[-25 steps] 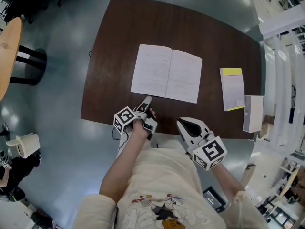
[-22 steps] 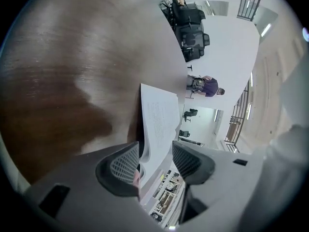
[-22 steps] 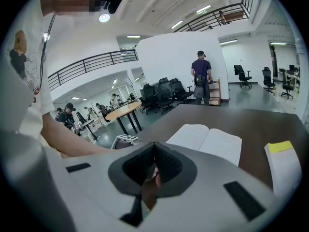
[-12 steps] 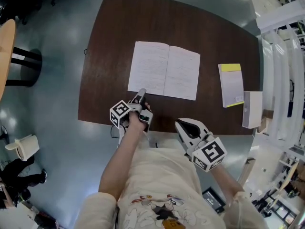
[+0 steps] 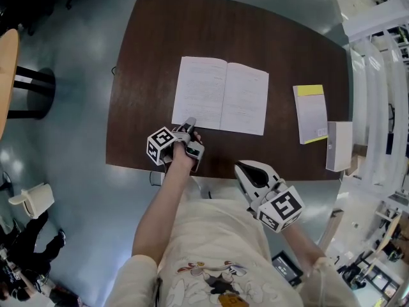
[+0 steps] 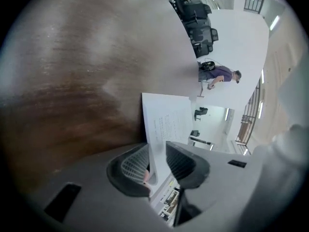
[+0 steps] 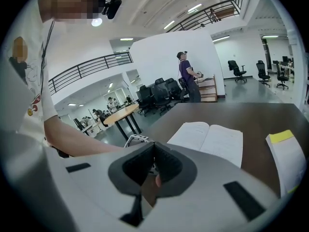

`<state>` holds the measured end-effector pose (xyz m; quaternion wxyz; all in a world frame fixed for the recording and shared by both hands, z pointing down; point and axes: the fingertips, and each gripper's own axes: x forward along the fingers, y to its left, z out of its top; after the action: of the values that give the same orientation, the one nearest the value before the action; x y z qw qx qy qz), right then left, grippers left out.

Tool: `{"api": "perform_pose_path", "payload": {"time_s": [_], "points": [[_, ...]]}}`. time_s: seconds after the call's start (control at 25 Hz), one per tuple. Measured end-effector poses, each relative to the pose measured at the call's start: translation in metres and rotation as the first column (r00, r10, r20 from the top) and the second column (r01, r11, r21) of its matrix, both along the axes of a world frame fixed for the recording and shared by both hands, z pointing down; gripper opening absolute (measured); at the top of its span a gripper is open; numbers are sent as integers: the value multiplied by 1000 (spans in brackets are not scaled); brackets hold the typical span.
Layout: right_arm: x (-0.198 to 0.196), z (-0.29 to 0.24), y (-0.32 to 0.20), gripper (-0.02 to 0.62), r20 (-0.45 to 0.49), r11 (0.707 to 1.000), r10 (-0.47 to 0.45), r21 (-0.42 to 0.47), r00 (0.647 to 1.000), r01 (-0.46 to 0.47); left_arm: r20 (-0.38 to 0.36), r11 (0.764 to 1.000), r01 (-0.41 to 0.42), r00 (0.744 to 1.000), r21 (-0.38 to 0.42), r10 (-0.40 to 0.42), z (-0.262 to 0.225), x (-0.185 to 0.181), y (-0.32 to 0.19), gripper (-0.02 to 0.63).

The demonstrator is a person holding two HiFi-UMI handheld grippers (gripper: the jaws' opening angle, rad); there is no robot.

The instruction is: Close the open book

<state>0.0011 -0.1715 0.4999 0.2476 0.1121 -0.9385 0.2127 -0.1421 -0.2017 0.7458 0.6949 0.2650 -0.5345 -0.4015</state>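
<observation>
While the open book (image 5: 222,96) lies flat on the table (image 5: 147,56), print too small to read, the left gripper (image 5: 190,124) has just been closing, jaws apart around its near page corner; the right gripper (image 5: 241,167) is closed, empty.

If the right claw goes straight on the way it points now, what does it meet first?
Probably the table top, just short of the open book; the right claw aims forward and down. Depth is unclear, so the book could come first.
</observation>
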Motion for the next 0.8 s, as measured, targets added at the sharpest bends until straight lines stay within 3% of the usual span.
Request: {"api": "perform_pose_path", "payload": {"time_s": [0.04,0.08,0.24,0.36,0.48,0.6,0.68,0.8], "points": [[0,0,0,2,0,1000,3,-3,1000,-3,8,1000,-14,1000,-21,14,3,1,3,86],[-1,1,0,2,-1,1000,4,-5,1000,-4,16,999,-19,1000,-29,19,5,2,6,66],[-2,1,-3,2,2,1000,10,-6,1000,-10,57,999,-38,998,-4,38,3,0,4,54],[0,2,-5,2,4,1000,23,-10,1000,-23,167,995,-102,981,-9,102,-6,0,3,36],[4,2,-6,2,7,999,39,-16,999,-39,286,986,-167,945,-6,162,-25,2,-1,25],[6,2,-6,2,15,998,52,-21,999,-52,385,972,-236,897,0,217,-44,8,-5,21],[6,0,-5,2,21,998,57,-20,998,-57,456,957,-291,850,-8,262,-56,12,-7,21],[7,-2,-5,2,28,997,68,-21,997,-68,573,914,-400,733,-71,365,-71,21,-11,21]]}}
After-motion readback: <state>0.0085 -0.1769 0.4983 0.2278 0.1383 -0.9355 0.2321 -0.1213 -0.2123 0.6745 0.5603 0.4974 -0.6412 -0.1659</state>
